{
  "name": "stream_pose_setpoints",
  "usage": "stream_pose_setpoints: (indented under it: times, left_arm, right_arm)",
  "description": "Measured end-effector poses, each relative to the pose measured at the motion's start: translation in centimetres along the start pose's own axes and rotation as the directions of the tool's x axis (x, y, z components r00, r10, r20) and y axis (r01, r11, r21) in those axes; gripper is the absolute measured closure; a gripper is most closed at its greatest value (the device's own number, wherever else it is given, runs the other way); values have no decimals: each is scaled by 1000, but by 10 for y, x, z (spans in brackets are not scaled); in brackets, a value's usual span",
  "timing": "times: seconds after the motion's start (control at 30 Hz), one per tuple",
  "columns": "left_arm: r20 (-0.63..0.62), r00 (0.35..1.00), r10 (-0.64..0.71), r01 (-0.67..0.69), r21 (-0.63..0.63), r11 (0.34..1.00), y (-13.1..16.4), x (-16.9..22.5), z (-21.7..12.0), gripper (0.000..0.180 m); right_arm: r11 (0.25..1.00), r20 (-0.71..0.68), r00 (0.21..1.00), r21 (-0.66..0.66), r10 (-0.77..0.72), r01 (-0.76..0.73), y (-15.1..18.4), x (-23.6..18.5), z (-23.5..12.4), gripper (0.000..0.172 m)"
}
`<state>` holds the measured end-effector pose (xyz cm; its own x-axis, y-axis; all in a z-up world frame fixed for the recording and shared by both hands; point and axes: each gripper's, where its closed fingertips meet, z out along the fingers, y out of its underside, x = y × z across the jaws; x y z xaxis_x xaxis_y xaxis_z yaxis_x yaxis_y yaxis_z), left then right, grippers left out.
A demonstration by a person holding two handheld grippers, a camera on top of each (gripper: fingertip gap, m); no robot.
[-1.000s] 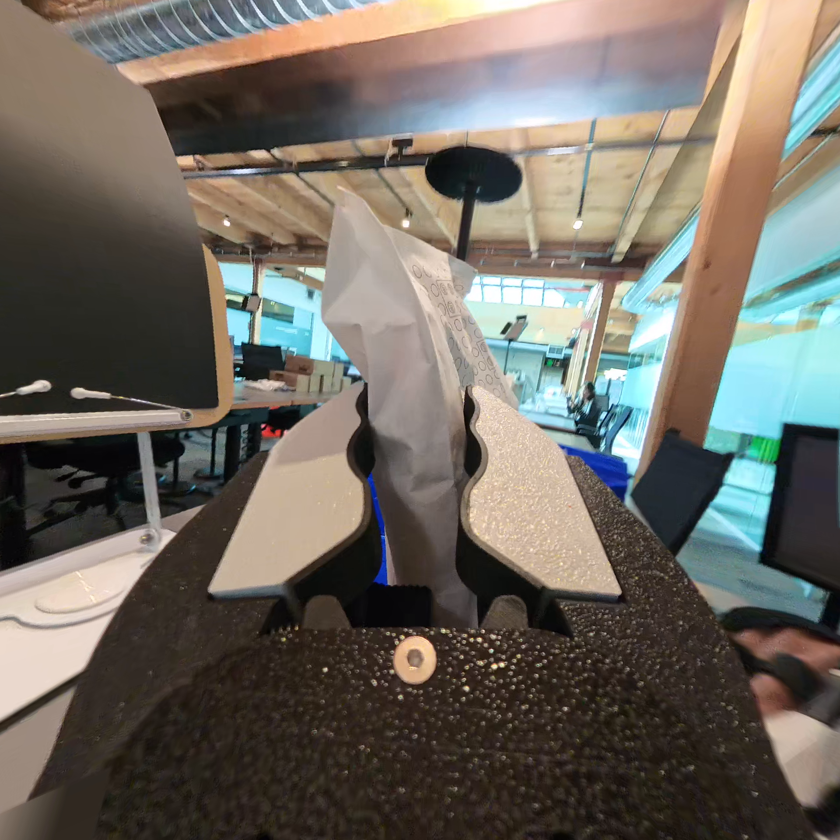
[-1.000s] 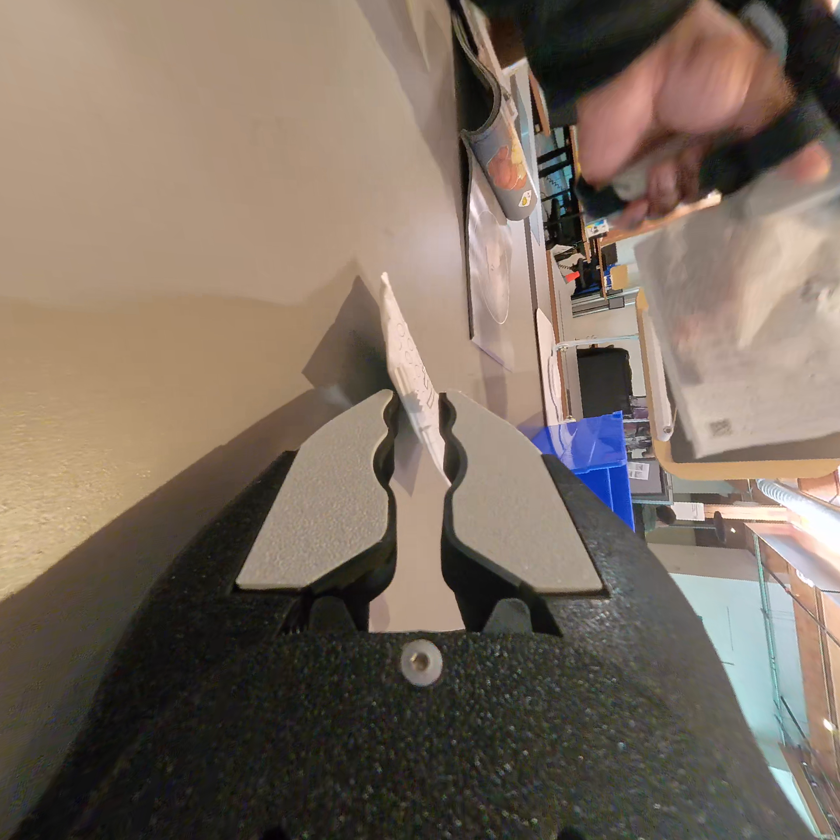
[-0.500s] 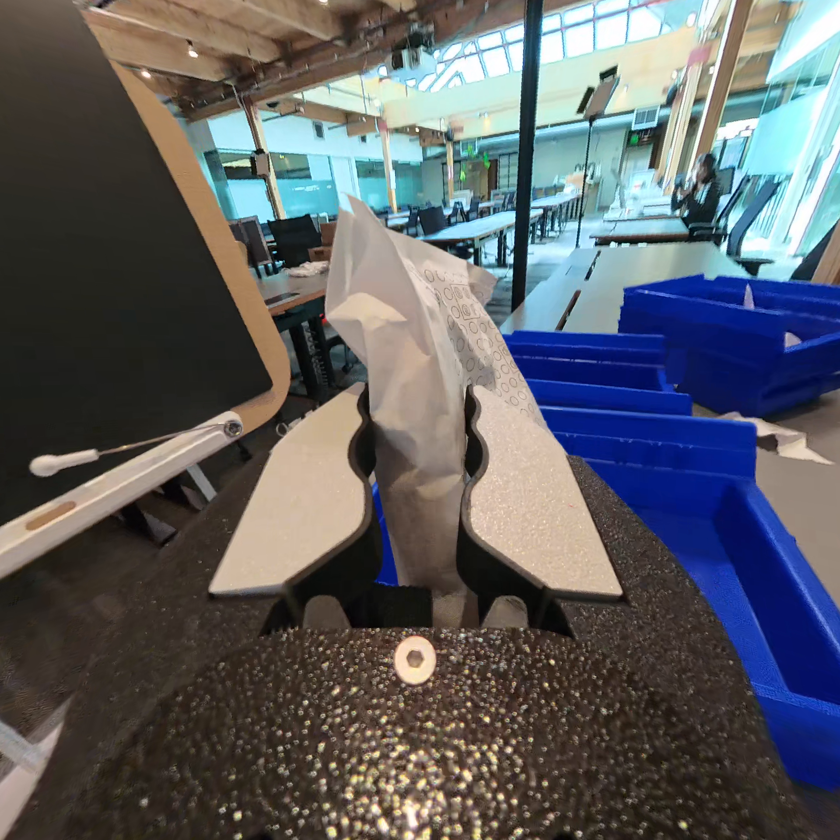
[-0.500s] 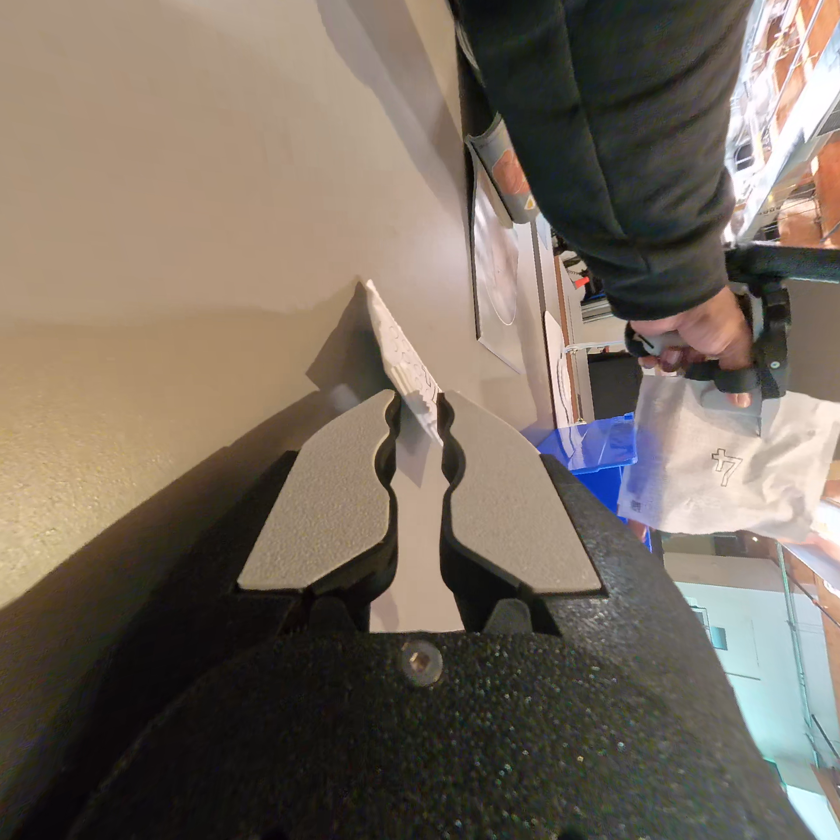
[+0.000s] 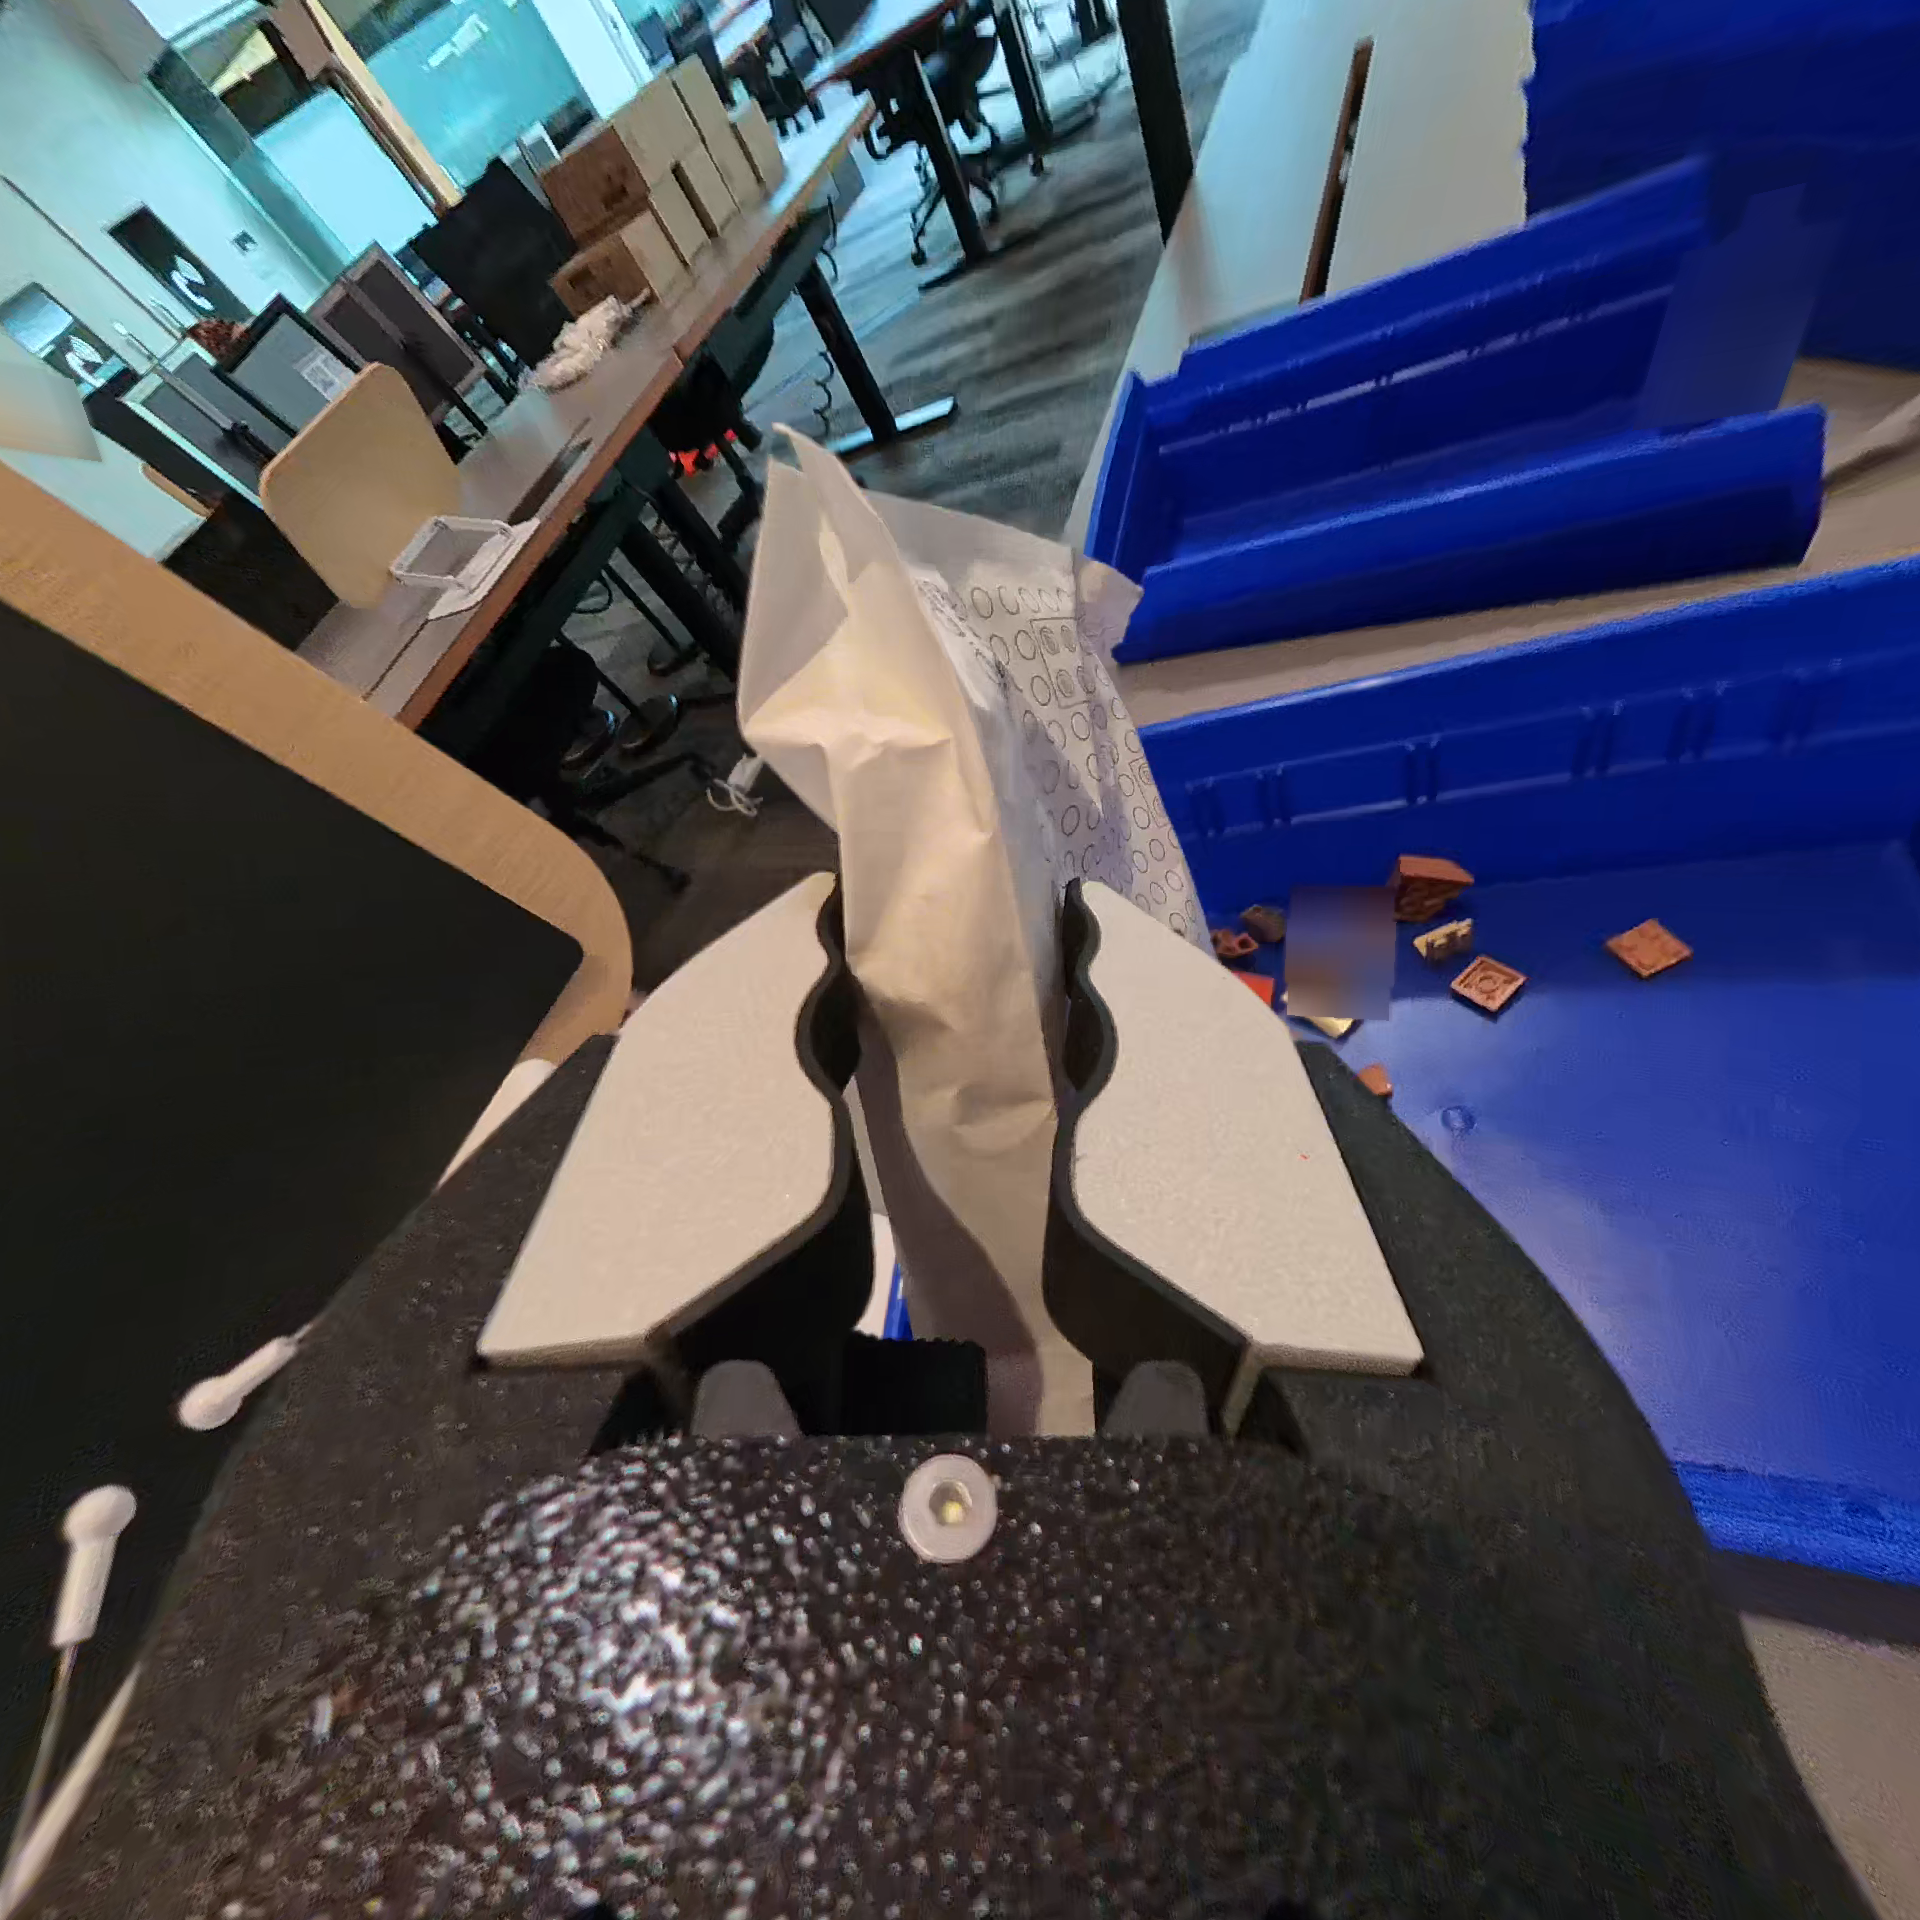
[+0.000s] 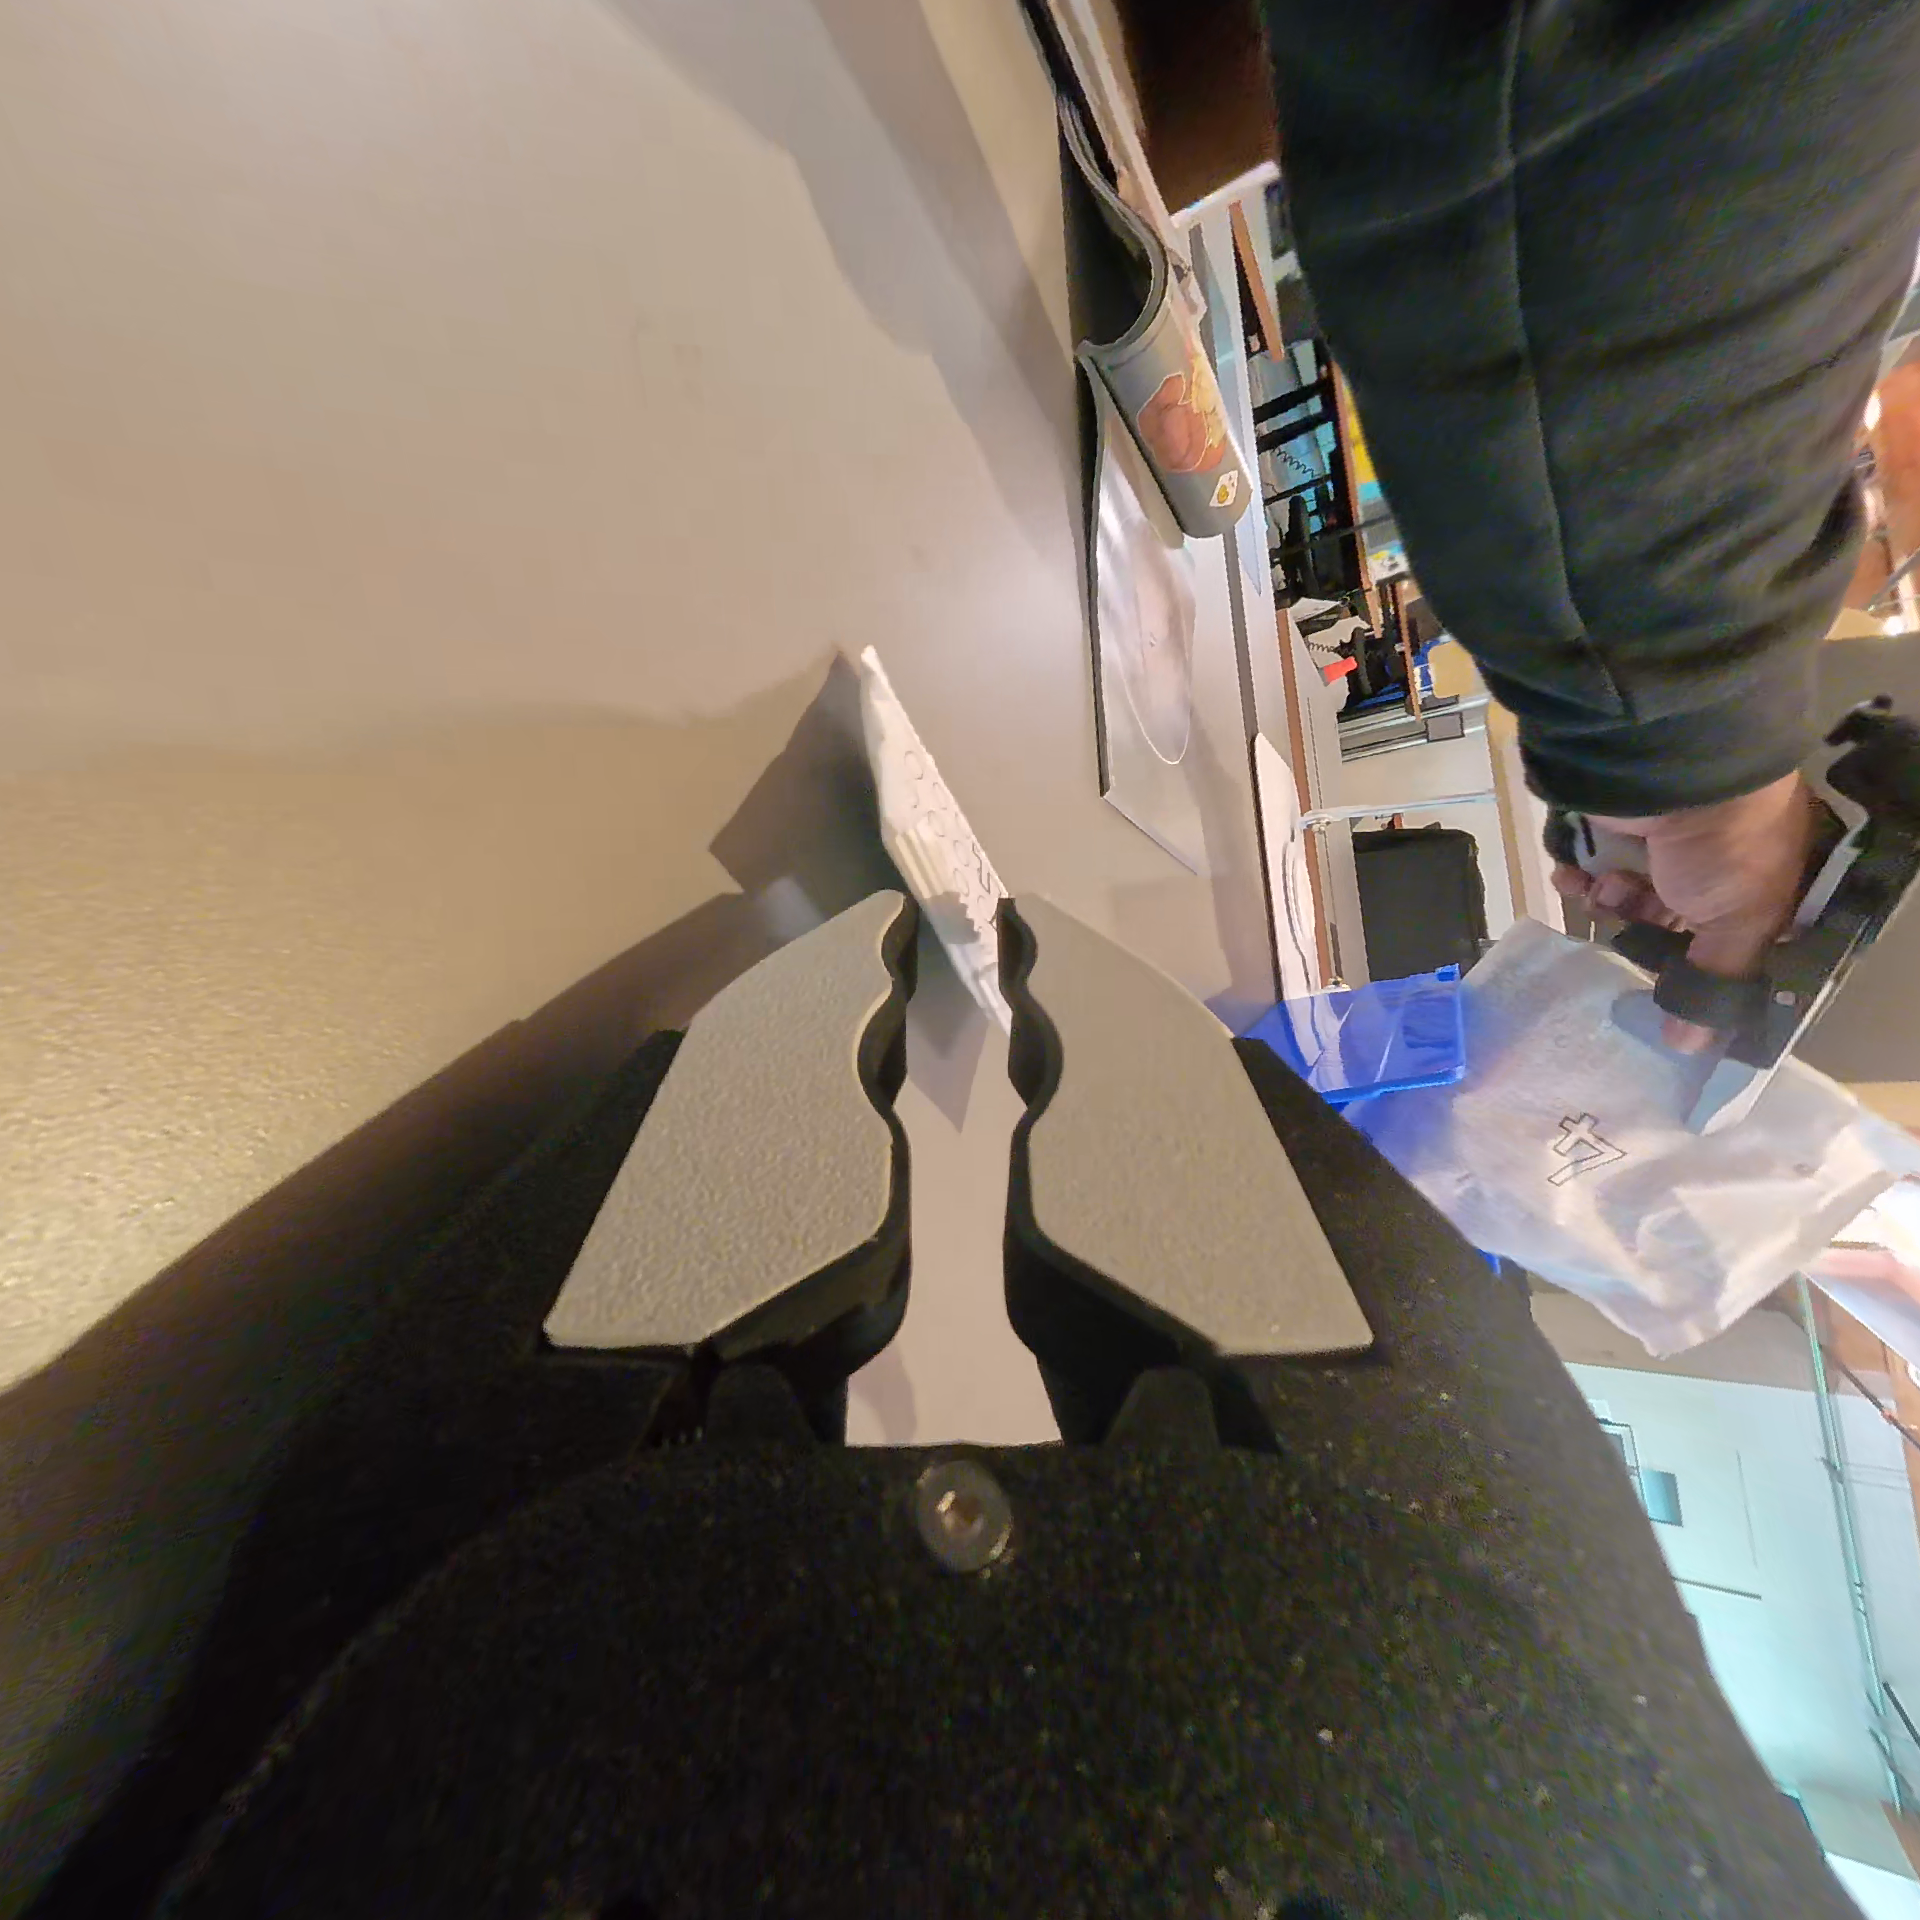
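- Tongs on the left are clenched on a white paper bag, both black pads pressed against its sides; the crumpled bag rises from between the grey fingers and carries a printed pattern of small circles on its right face.
- Just right of that bag lies a blue bin on the grey tabletop; small brown and tan bricks are scattered over its floor.
- More blue bins stand farther back on the same tabletop.
- To the left is a black panel with a pale wooden edge, with desks, chairs and cardboard boxes of an open office well beyond.
- Tongs on the right grip a torn strip of white paper with the same circle print; the strip slants across the narrow gap, its lower end against the right pad, while contact with the left pad cannot be made out.
- That view is turned on its side, so the grey tabletop fills the left of it, close behind the strip.
- Farther along lie a flat clear sheet and a grey pouch with an orange picture.
- Seen from the right side, a person's hand below a dark sleeve holds the left device, with the white bag hanging from it near a blue bin.
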<state>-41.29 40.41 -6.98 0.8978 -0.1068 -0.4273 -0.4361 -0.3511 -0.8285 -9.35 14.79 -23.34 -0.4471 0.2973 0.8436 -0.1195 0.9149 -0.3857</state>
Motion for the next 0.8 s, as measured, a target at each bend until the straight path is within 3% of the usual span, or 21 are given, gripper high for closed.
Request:
stream_pose_setpoints:
  times: [0.3, 0.63, 0.8]
  left_arm:
    - [-101, 975, 200, -218, -218, 951, 4, 14, 23, 144]
    - [-335, 886, 320, -437, -379, 816, -8, 40, 34, 143]
    - [-396, 842, 365, -520, -419, 745, -12, 48, 38, 143]
  right_arm:
    - [1000, 8, 1000, 2, 7, -7, 1, -1, 0, 158]
    - [1000, 13, 1000, 6, 13, -13, 1, -1, 0, 158]
    - [1000, 13, 1000, 3, 18, -18, 2, -1, 0, 158]
